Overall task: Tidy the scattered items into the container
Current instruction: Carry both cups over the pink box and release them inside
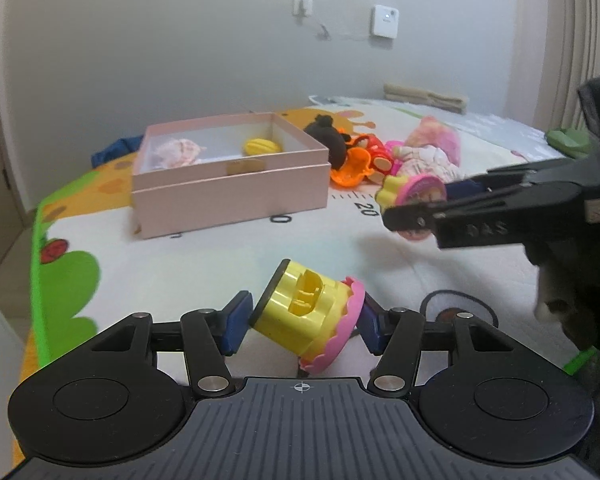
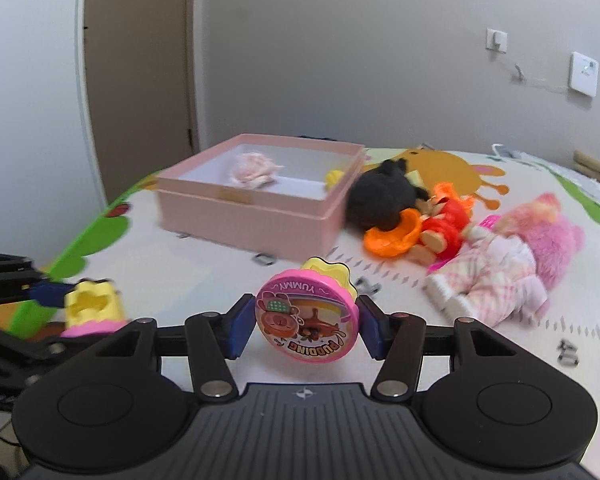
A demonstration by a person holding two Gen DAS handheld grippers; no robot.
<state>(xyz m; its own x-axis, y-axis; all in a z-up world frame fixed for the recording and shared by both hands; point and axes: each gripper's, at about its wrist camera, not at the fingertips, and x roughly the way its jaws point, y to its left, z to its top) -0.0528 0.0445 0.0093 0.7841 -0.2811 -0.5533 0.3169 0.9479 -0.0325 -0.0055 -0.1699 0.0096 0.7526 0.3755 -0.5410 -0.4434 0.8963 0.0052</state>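
Left wrist view: a yellow pudding cup (image 1: pixel 300 312) with a pink scalloped rim sits tilted between the blue pads of the left gripper (image 1: pixel 300 322), which is clamped on it just above the play mat (image 1: pixel 204 264). To the right, the right gripper (image 1: pixel 420 210) reaches in sideways, closed on a second pudding cup (image 1: pixel 414 192). Right wrist view: that second cup (image 2: pixel 307 322) faces the camera with its pink lid reading "YUMMY" and "PUDDING", pinched between the pads of the right gripper (image 2: pixel 306 326); the first cup (image 2: pixel 94 306) shows blurred at the left. Beyond both, the open pink box (image 1: pixel 228 196) stands on the mat and holds a pale pink shell-like toy (image 1: pixel 178 152) and a small yellow toy (image 1: pixel 261 146). Just beside the box on its right lie a black plush (image 2: pixel 384 196), a doll (image 2: pixel 428 228) in red and orange, and a doll (image 2: pixel 508 264) in pink and white. Folded towels (image 1: pixel 426 98) rest near the wall.
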